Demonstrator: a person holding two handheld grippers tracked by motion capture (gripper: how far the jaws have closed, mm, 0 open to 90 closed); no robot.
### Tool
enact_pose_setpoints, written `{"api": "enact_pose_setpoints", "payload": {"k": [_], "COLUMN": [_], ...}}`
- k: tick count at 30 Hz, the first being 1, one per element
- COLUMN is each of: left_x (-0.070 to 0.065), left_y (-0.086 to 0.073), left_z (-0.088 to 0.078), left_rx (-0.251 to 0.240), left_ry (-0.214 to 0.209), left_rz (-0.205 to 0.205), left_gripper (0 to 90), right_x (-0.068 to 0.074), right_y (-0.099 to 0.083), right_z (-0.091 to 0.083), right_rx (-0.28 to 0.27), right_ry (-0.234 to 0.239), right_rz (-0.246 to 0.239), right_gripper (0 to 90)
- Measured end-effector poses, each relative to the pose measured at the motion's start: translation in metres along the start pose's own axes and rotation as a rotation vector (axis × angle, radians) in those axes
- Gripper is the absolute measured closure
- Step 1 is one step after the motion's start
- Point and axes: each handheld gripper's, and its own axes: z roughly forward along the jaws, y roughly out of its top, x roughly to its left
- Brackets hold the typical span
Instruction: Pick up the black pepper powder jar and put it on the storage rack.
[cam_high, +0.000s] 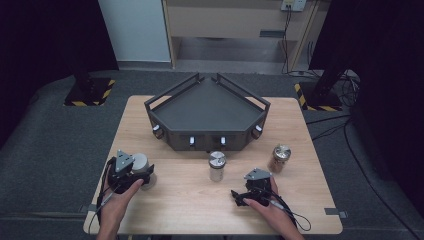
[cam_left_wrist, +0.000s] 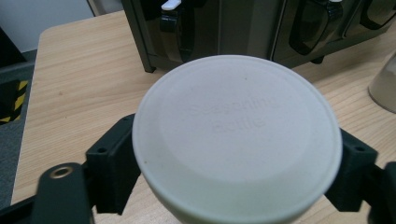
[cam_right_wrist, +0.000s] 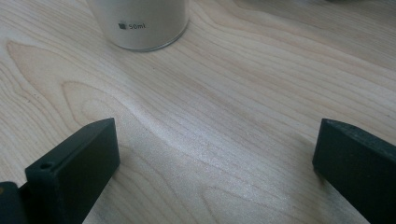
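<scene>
White-lidded jar squarely between the left gripper's jaws, pads against its sides; right gripper wide open, empty.

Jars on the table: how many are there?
3. One white-lidded jar sits between the left claw's jaws, one silver-lidded jar stands in front of the dark tray, one brownish jar stands farther right. None seem hidden.

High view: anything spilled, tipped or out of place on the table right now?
Nothing stands out. The three jars stand upright and capped: one between the left tool's jaws, one mid-table, one to the right. The dark rack sits square on the table, and no spill shows.
</scene>
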Motion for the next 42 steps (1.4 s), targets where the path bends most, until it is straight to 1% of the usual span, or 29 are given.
{"api": "enact_pose_setpoints", "payload": {"k": [1, 2, 3, 6, 10, 12, 13, 15, 16, 17, 18, 19, 21, 23, 24, 25, 26, 28, 30, 31, 34, 35, 39, 40, 41, 42], "left_x": [0.000, 0.000, -0.002, -0.005, -0.006, -0.006, -0.006, -0.002, -0.002, -0.002, -0.003, -0.003, -0.003, -0.002, -0.001, -0.001, -0.002, -0.002, -0.001, -0.001, 0.000, 0.000, 0.001, 0.001, 0.001, 0.003], "left_y": [0.000, -0.001, -0.003, -0.003, -0.006, -0.005, -0.005, -0.004, -0.004, -0.002, 0.004, 0.004, 0.008, 0.012, 0.015, 0.015, 0.018, 0.018, 0.020, 0.020, 0.024, 0.024, 0.031, 0.031, 0.032, 0.036], "left_z": [0.000, 0.000, 0.001, 0.000, -0.001, 0.000, 0.000, -0.002, -0.002, -0.003, -0.005, -0.005, -0.008, -0.010, -0.012, -0.012, -0.013, -0.013, -0.014, -0.014, -0.014, -0.014, -0.014, -0.014, -0.015, -0.015], "left_rx": [-0.002, -0.004, -0.011, -0.009, -0.023, -0.023, -0.024, -0.032, -0.032, -0.032, -0.025, -0.025, -0.022, -0.022, -0.018, -0.018, -0.013, -0.012, -0.013, -0.013, -0.012, -0.012, -0.021, -0.021, -0.022, -0.025], "left_ry": [-0.002, -0.001, 0.004, 0.015, 0.021, 0.022, 0.020, -0.003, -0.003, -0.007, -0.008, -0.008, -0.008, -0.014, -0.019, -0.019, -0.018, -0.020, -0.035, -0.035, -0.061, -0.061, -0.089, -0.089, -0.095, -0.107], "left_rz": [-0.003, -0.004, -0.008, -0.007, -0.020, -0.025, -0.026, -0.029, -0.029, -0.025, -0.002, -0.002, 0.018, 0.026, 0.040, 0.040, 0.056, 0.059, 0.063, 0.063, 0.077, 0.077, 0.093, 0.093, 0.098, 0.114], "left_gripper": [26.0, 27.8, 32.0, 32.2, 32.5, 32.6, 32.6, 32.7, 32.6, 32.6, 32.6, 32.6, 32.7, 32.7, 32.7, 32.6, 32.7, 32.7, 32.7, 32.7, 32.7, 32.7, 32.7, 32.7, 32.7, 32.7], "right_x": [0.000, 0.000, 0.000, 0.000, 0.000, 0.000, 0.000, 0.001, 0.001, 0.001, 0.002, 0.002, 0.003, 0.003, 0.003, 0.003, 0.003, 0.003, 0.003, 0.003, 0.003, 0.003, 0.003, 0.003, 0.003, 0.003], "right_y": [0.000, 0.000, 0.000, 0.000, 0.000, 0.000, 0.000, 0.000, 0.000, 0.000, 0.000, 0.000, 0.000, 0.000, 0.000, 0.000, 0.000, 0.000, 0.000, 0.000, 0.000, 0.000, 0.000, 0.000, 0.000, 0.000], "right_z": [0.000, 0.000, 0.000, 0.000, 0.000, 0.000, 0.000, 0.000, 0.000, 0.000, 0.000, 0.000, 0.000, 0.000, 0.000, 0.000, 0.000, 0.000, 0.000, 0.000, 0.000, 0.000, 0.000, 0.000, 0.000, 0.000], "right_rx": [0.000, 0.000, 0.001, 0.001, 0.001, 0.001, 0.001, 0.002, 0.002, 0.002, 0.001, 0.001, 0.001, 0.001, 0.001, 0.001, 0.001, 0.001, 0.001, 0.001, 0.001, 0.001, 0.001, 0.001, 0.001, 0.001], "right_ry": [0.000, 0.000, 0.001, 0.001, 0.001, 0.001, 0.001, -0.002, -0.002, -0.004, -0.008, -0.008, -0.011, -0.011, -0.011, -0.011, -0.011, -0.011, -0.011, -0.011, -0.011, -0.011, -0.011, -0.011, -0.011, -0.011], "right_rz": [0.000, 0.000, 0.002, 0.001, 0.001, 0.001, 0.002, 0.005, 0.005, 0.007, 0.010, 0.010, 0.013, 0.014, 0.014, 0.014, 0.013, 0.014, 0.013, 0.013, 0.014, 0.014, 0.014, 0.014, 0.014, 0.014], "right_gripper": [0.6, 0.6, 0.6, 0.6, 0.6, 0.6, 0.6, 0.5, 0.5, 0.5, 0.5, 0.5, 0.5, 0.5, 0.5, 0.5, 0.5, 0.5, 0.5, 0.5, 0.5, 0.5, 0.5, 0.5, 0.5, 0.5]}}
